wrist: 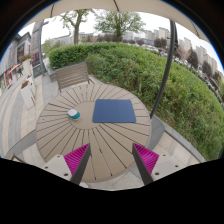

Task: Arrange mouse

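Mouse — small, indistinct — beyond parted fingers

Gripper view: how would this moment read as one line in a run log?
scene: round wooden table outdoors | mouse left of blue mat | gripper open, empty, short of both | phase: approach

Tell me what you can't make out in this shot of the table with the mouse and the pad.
- Mouse, gripper view: too small to show its buttons or which way it faces.
- Mouse pad: surface detail too small to read.
- Round wooden table: near edge hidden behind the open gripper.
- Bench beyond the table: partly cut off by the table's far rim.
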### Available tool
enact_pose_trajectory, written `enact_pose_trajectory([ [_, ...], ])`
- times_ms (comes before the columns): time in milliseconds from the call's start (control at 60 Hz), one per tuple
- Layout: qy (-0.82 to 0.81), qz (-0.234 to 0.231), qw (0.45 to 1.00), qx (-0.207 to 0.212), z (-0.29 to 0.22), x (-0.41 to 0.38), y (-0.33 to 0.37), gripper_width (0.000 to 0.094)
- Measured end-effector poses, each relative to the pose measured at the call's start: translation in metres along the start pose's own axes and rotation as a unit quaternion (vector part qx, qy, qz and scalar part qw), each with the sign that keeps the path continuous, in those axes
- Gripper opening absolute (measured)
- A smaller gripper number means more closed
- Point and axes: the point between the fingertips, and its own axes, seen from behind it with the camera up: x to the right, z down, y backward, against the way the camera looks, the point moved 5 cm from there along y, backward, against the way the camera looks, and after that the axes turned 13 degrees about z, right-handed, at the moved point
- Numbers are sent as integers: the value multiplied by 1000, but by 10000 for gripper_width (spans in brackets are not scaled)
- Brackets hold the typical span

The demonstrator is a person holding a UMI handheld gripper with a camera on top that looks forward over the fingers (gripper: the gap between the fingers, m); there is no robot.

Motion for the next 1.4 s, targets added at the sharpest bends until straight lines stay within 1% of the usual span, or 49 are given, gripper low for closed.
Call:
enact_pose_trajectory([
  [100, -3, 9, 1000, 4, -1, -5, -8, 861],
  [283, -12, 10, 1000, -6, -11, -75, -27, 863],
  [450, 6, 1, 1000, 6, -16, -141, -40, 852],
  [567, -1, -7, 1000, 1, -13, -183, -58, 850],
  [667, 0, -8, 1000, 11, -14, -209, -78, 852],
  [767, -3, -12, 1000, 8, -15, -229, -99, 854],
  [883, -8, -19, 1000, 20, -23, -248, -131, 852],
  [1050, -8, -9, 999, 46, -40, -259, -186, 853],
  [1267, -20, 0, 1000, 24, -49, -274, -245, 854],
  [1400, -31, -1, 999, 22, -61, -277, -264, 856],
])
